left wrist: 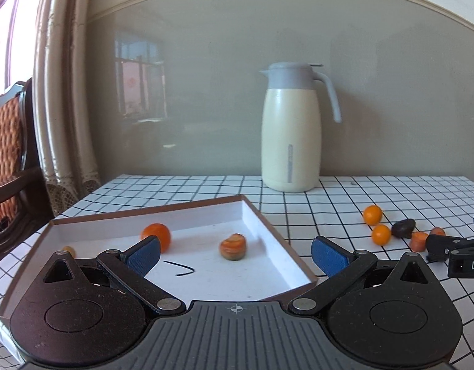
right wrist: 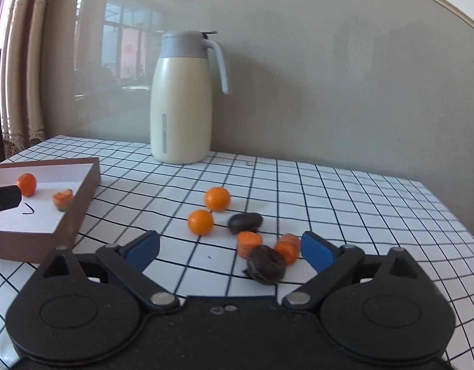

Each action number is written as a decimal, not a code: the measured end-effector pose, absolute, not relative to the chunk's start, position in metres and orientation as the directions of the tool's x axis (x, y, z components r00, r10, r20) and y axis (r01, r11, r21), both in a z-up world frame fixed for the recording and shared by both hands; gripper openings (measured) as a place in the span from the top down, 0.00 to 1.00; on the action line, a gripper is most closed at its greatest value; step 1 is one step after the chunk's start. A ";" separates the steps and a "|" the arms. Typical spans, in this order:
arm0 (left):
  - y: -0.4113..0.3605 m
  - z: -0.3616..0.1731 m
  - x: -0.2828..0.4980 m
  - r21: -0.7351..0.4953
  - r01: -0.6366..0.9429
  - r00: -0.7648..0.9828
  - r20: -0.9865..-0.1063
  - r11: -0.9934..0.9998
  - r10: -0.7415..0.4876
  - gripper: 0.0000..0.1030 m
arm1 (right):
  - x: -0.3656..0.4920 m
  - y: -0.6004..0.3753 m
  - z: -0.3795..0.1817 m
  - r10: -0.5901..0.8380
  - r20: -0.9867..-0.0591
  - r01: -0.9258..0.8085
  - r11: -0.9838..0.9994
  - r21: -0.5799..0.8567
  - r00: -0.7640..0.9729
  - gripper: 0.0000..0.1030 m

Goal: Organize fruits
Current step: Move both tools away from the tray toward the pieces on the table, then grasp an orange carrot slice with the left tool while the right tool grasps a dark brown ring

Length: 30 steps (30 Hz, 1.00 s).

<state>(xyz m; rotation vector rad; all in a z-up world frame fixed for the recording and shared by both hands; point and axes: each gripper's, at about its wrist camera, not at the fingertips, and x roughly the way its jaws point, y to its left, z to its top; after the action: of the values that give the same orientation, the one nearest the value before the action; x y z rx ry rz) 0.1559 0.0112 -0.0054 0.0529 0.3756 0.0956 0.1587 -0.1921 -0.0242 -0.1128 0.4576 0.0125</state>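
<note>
My left gripper (left wrist: 235,248) is open over the brown-rimmed white tray (left wrist: 277,234). In the tray lie a round orange fruit (left wrist: 158,236), an orange chunk (left wrist: 233,246) and a small piece (left wrist: 68,250) at its left wall. My right gripper (right wrist: 230,239) is open low over the checked cloth. A dark wrinkled fruit (right wrist: 265,268) lies between its fingers, close to the right pad and not pressed. Just beyond are two orange chunks (right wrist: 248,243) (right wrist: 288,246), another dark fruit (right wrist: 245,222) and two round orange fruits (right wrist: 200,222) (right wrist: 217,199).
A cream jug with a grey lid (right wrist: 181,101) stands at the back against the wall. The table's right edge (right wrist: 453,215) drops off to the right. A wooden chair (left wrist: 8,154) and a curtain are at the far left.
</note>
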 end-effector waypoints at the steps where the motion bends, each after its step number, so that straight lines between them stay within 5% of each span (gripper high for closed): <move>1: 0.007 -0.006 0.158 0.069 -0.078 0.926 -0.364 0.995 0.098 0.00 | 0.158 -0.196 -0.025 -0.023 -0.439 -0.027 0.994 -0.106 0.898 0.12; 30: -0.071 -0.027 0.207 0.045 0.094 0.912 -0.405 0.995 -0.068 0.00 | 0.202 -0.250 -0.058 -0.206 -0.538 0.154 0.978 -0.140 0.818 0.30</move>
<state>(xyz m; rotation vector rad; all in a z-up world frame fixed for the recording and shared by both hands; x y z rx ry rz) 0.2066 -0.0708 -0.0274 0.0642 0.4154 -0.0836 0.2015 -0.2498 -0.0584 -0.0912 0.5829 -0.1919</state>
